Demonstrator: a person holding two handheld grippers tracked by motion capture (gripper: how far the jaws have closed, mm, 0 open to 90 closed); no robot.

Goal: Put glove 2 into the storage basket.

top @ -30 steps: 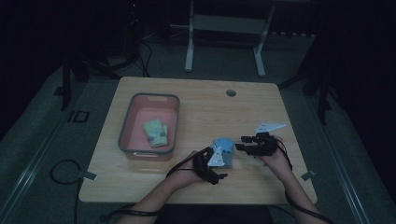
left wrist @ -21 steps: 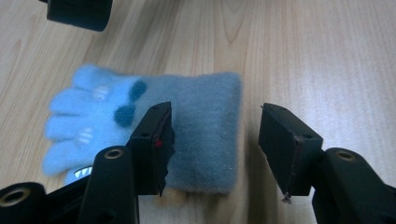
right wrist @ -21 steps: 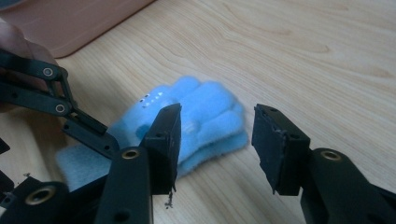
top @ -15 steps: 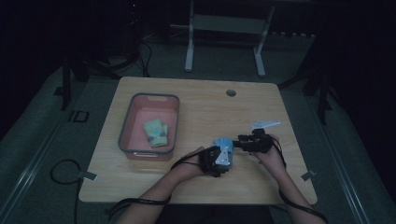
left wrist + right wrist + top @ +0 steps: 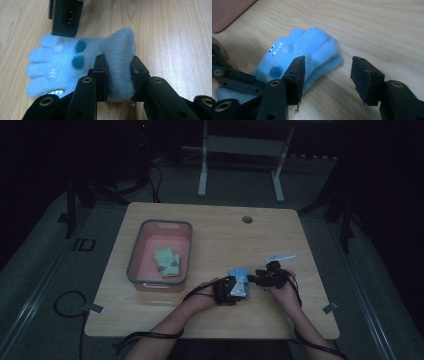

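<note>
The wooden table [image 5: 210,235] carries a pink bin [image 5: 186,251] on its left half, and a green glove [image 5: 167,262] already lies inside it. The blue glove [image 5: 239,281] sits near the table's front edge, well to the right of the bin. The left gripper [image 5: 119,75] has its jaws clamped on the glove's cuff, the fleece bunched between the pads. The right gripper [image 5: 327,75] hangs just beside the glove's fingertips with its jaws spread wide and nothing between them.

The step looks like lifting the blue glove to join its green fellow. To do it well, the left gripper should hold its pinch on the cuff, rise clear of the wood, and cross over the bin wall before letting go.

No brand, label or readable writing shows; the glove bears only dark spots and small white stitched marks
</note>
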